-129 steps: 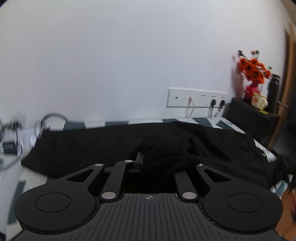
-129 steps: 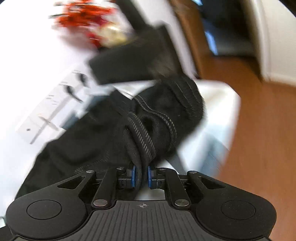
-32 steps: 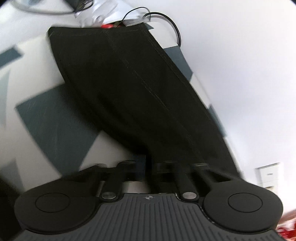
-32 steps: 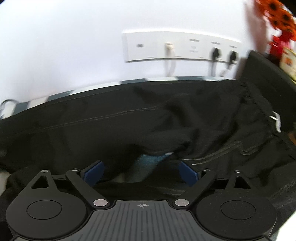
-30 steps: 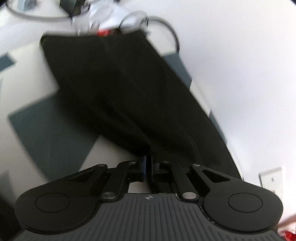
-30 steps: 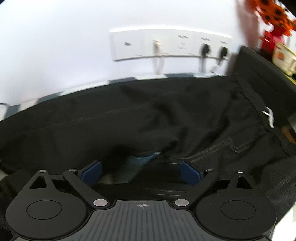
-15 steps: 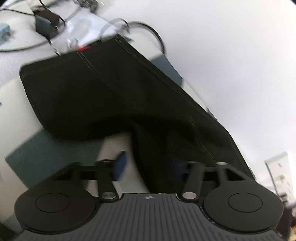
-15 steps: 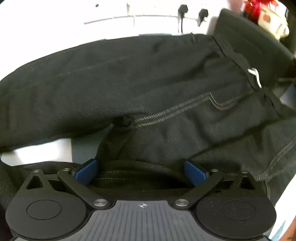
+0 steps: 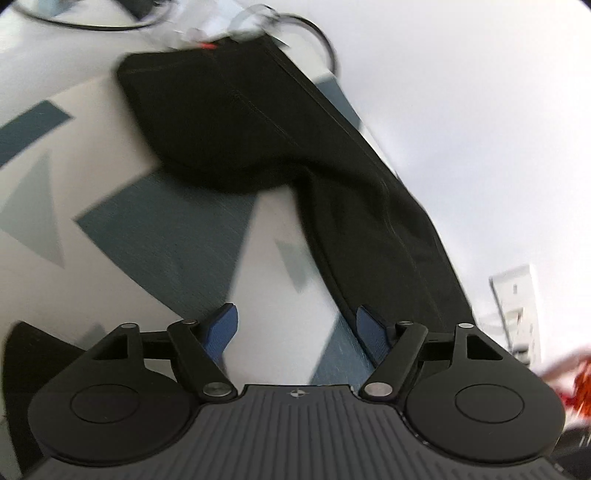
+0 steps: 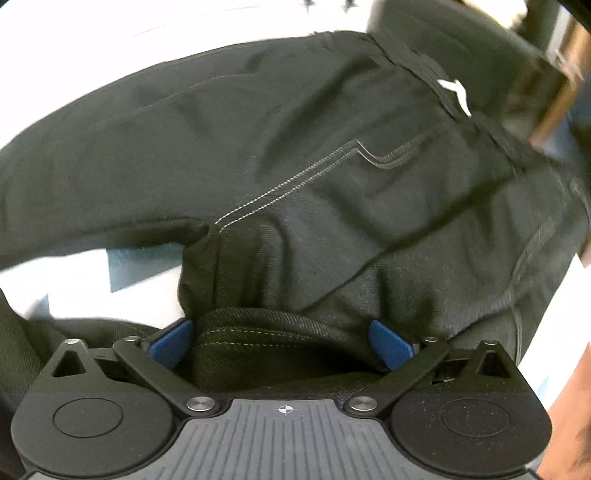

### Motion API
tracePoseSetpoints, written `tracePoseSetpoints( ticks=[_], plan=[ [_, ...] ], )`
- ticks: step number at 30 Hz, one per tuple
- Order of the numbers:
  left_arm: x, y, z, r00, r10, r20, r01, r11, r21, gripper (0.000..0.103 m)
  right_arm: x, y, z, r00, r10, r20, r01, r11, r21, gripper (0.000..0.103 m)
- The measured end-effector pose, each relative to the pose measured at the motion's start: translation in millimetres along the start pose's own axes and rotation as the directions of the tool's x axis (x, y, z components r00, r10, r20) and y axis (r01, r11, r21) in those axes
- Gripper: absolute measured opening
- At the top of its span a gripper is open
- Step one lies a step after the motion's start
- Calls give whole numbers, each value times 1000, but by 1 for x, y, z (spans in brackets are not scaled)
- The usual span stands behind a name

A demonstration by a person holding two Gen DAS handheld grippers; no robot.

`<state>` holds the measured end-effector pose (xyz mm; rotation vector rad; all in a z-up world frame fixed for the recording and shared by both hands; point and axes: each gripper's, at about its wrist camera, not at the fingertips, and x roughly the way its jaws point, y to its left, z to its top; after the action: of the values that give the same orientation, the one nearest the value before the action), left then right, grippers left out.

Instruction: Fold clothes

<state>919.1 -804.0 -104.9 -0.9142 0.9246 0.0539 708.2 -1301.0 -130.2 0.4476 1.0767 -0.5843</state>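
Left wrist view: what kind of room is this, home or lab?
Probably a home room. Black trousers lie on a geometric-patterned cover against a plain white wall with a socket panel; loose cables lie at the far end.

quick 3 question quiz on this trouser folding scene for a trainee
1. True or false: the left tool is clamped on the trousers.
2. What lies between the right tool's blue pads? A) bare sheet B) a fold of trouser cloth C) a cable
3. What is the bed sheet's pattern?

Key
1. False: it is open over the sheet, its jaws just opened, nothing between them.
2. B; the pads stand wide, not pressing.
3. White with grey-blue geometric shapes.
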Motion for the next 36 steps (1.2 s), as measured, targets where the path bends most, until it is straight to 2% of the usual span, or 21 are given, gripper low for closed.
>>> tracePoseSetpoints(
  ticks=[2, 3, 6, 8, 11, 13, 16, 17, 19, 20, 21, 22, 23, 24, 25, 26, 29, 31, 32, 34, 36],
  plan=[
    [-3, 9, 11, 1000, 7, 29, -5, 997, -76, 76, -16, 11, 9, 998, 52, 36, -54, 996, 67, 95],
    [-3, 13, 16, 999, 16, 44, -11, 994, -109, 76, -26, 23, 16, 994, 81, 76, -87, 994, 66, 100],
    [-7, 17, 31, 994, 32, 108, -14, 987, -161, 76, -44, 74, 35, 962, 222, 156, -213, 974, -75, 101],
    [-9, 20, 39, 990, 33, 140, -6, 982, -186, 76, -50, 120, 46, 933, 323, 162, -286, 934, -213, 101],
    [-14, 22, 47, 985, 56, 163, -23, 980, -197, 76, -43, 200, 48, 889, 445, 105, -345, 804, -483, 100],
    [-13, 25, 50, 981, 83, 173, -46, 977, -207, 76, -31, 250, 41, 879, 475, 52, -339, 697, -632, 99],
    [-9, 29, 54, 977, 114, 180, -72, 972, -225, 76, -2, 316, 18, 884, 466, -35, -304, 518, -800, 87],
    [-7, 31, 56, 976, 119, 181, -75, 969, -235, 76, 6, 330, 12, 890, 452, -52, -292, 479, -828, 82],
    [-4, 36, 57, 975, 125, 185, -72, 960, -270, 76, 17, 349, 2, 901, 427, -70, -272, 432, -860, 76],
    [-3, 39, 56, 974, 126, 188, -68, 956, -286, 76, 21, 354, 0, 903, 423, -80, -274, 420, -865, 66],
    [-3, 42, 56, 974, 126, 190, -64, 951, -303, 76, 24, 353, 2, 898, 430, -93, -292, 425, -857, 64],
    [-2, 45, 56, 973, 126, 194, -60, 946, -318, 76, 27, 351, 4, 893, 437, -105, -310, 430, -848, 58],
    [-1, 46, 56, 971, 124, 205, -52, 944, -325, 76, 29, 348, 7, 884, 451, -123, -338, 434, -835, 46],
    [0, 47, 57, 968, 124, 218, -47, 944, -328, 76, 29, 344, 11, 875, 463, -138, -359, 432, -827, 24],
    [0, 47, 57, 965, 125, 231, -44, 943, -330, 76, 28, 340, 13, 876, 462, -138, -355, 423, -834, 13],
    [1, 46, 58, 960, 132, 246, -45, 943, -329, 76, 28, 336, 15, 874, 463, -150, -363, 416, -834, 7],
    [6, 43, 63, 947, 146, 287, -51, 947, -316, 73, 29, 322, 21, 851, 470, -234, -443, 403, -801, 6],
    [9, 42, 66, 934, 168, 314, -66, 948, -311, 41, 29, 313, 26, 832, 475, -287, -495, 400, -772, 6],
    [10, 42, 68, 929, 181, 322, -78, 948, -309, 4, 29, 310, 26, 823, 481, -303, -512, 397, -762, 6],
    [8, 44, 72, 917, 211, 338, -102, 945, -312, 4, 29, 306, 24, 811, 492, -317, -533, 398, -747, 6],
    [0, 44, 81, 893, 234, 385, -129, 951, -280, 4, 27, 307, 21, 793, 507, -337, -562, 397, -726, 7]
  ],
)
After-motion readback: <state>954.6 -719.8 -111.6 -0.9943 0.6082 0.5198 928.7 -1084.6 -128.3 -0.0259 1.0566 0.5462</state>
